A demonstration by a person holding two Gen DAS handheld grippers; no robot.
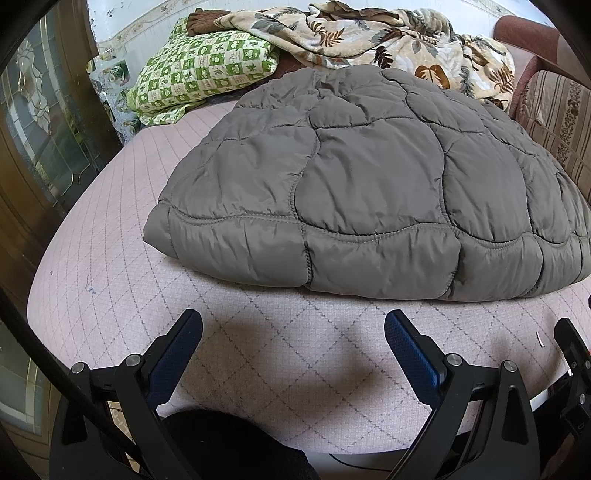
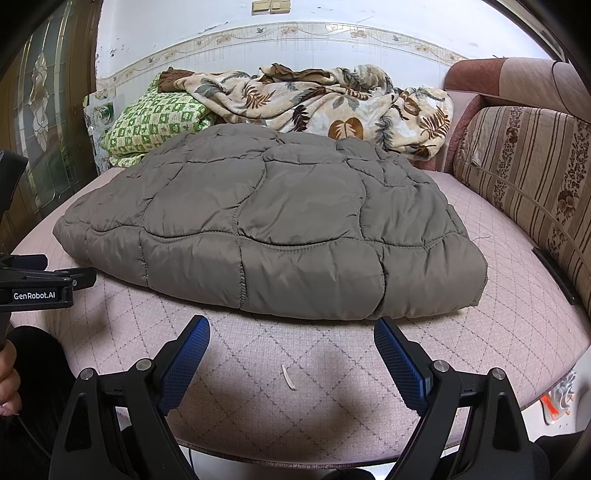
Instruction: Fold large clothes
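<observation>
On a pale pink quilted mattress cover (image 2: pixel 332 373) stitched with a grey diamond grid lies the grey quilted jacket (image 2: pixel 273 225), folded into a thick, puffy bundle with its rounded near edge facing both cameras and its bulk spread across the middle of the surface. Behind it, against the wall, sits a green-and-white checked pillow (image 1: pixel 207 70), and beside that a crumpled cream blanket with a brown leaf print (image 2: pixel 325 99), part of it draped over the pillow's top. A white wall with a floral border strip (image 2: pixel 295 31) runs behind the bedding, and two beige switch plates (image 2: pixel 271 5) show near the top of the right wrist view. To the left stands a dark wooden door with leaded patterned glass (image 1: pixel 40 122); to the right, a striped brown-and-beige sofa back (image 2: pixel 528 166) runs along the mattress edge. A small white feather (image 2: pixel 289 377) lies on the bare cover in front of the jacket. The left gripper (image 1: pixel 293 332) hovers low over the near edge of the cover, its blue-padded tongs spread wide and holding nothing, just short of the jacket. The right gripper (image 2: pixel 291 338) sits likewise, tongs spread apart and empty, its tips near the jacket's front edge. Dark clothing (image 1: pixel 229 443) shows below the left gripper.
</observation>
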